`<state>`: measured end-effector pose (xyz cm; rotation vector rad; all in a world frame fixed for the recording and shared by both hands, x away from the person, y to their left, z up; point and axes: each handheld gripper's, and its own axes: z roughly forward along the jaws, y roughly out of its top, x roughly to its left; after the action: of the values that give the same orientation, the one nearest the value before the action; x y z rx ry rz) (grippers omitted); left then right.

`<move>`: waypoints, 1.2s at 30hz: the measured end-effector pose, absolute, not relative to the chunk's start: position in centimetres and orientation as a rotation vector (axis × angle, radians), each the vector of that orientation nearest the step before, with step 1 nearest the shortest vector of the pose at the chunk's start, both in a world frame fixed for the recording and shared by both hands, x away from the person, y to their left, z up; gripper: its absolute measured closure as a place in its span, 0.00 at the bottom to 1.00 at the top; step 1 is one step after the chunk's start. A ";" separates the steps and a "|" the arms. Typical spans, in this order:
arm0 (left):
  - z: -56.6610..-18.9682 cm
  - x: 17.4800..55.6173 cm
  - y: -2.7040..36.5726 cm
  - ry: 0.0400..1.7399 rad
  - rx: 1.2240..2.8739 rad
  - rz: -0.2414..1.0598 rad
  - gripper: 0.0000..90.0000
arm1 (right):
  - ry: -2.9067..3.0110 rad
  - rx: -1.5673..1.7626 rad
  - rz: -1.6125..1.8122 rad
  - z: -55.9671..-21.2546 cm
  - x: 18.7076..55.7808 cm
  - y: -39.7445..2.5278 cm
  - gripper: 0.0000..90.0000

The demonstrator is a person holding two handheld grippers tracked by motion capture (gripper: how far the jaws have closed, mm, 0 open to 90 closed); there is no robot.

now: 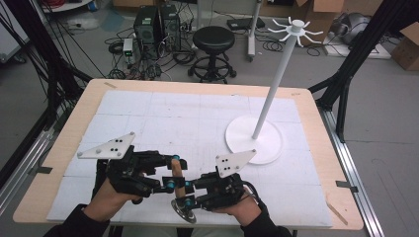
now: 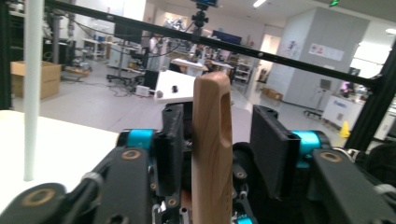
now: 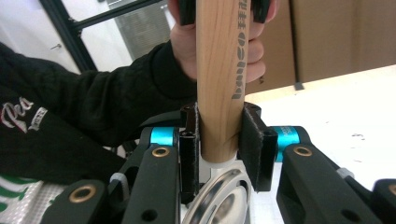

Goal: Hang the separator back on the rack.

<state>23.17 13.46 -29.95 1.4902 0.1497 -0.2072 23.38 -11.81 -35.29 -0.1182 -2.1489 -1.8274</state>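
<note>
One wooden-handled ladle (image 1: pixel 179 190) sits near the surface's (image 1: pixel 197 106) 6 o'clock edge, held between two tools. The right tool (image 1: pixel 189 189) is pinching the handle just above the metal bowl. The left tool (image 1: pixel 170 170) has the handle between its jaws, which look spread. One white stand (image 1: pixel 254 139) at 2 o'clock.

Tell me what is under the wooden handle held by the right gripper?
A round metal head joins the wooden handle directly below the right gripper. The jaws cover its sides, so its full shape stays hidden.
</note>
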 end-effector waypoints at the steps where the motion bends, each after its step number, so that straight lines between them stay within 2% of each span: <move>1: -30.0 23.2 13.4 0.149 1.490 -0.212 0.67 | -2.143 -0.115 -1.830 -35.3 23.4 -11.8 0.78; 6: -30.0 23.2 13.3 0.137 1.490 -0.217 0.79 | -2.136 -0.078 -1.820 -35.3 23.4 -11.7 0.78; 13: -29.9 23.2 13.4 0.207 1.510 -0.175 0.81 | -2.108 -0.135 -1.809 -35.6 23.6 -11.6 0.77; 14: -29.8 23.2 13.5 0.222 1.513 -0.153 0.81 | -2.107 -0.161 -1.822 -35.6 23.6 -11.7 0.73; 16: -29.7 23.2 13.6 0.260 1.521 -0.103 0.81 | -2.118 -0.238 -1.863 -35.6 23.6 -11.7 0.52; 21: -29.2 22.9 13.8 0.335 1.548 0.026 0.81 | -2.226 -0.390 -1.980 -35.4 23.4 -11.9 0.38; 27: -28.7 22.6 13.5 0.375 1.546 0.095 0.81 | -2.319 -0.420 -2.069 -34.8 22.9 -11.6 0.47; 36: -28.4 22.5 12.4 0.377 1.564 0.117 0.81 | -2.255 -0.435 -2.090 -34.5 23.4 -11.9 0.69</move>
<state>22.53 12.44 -28.45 1.5641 0.3765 0.1173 23.40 -11.88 -34.46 -0.4353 -2.2551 -2.0901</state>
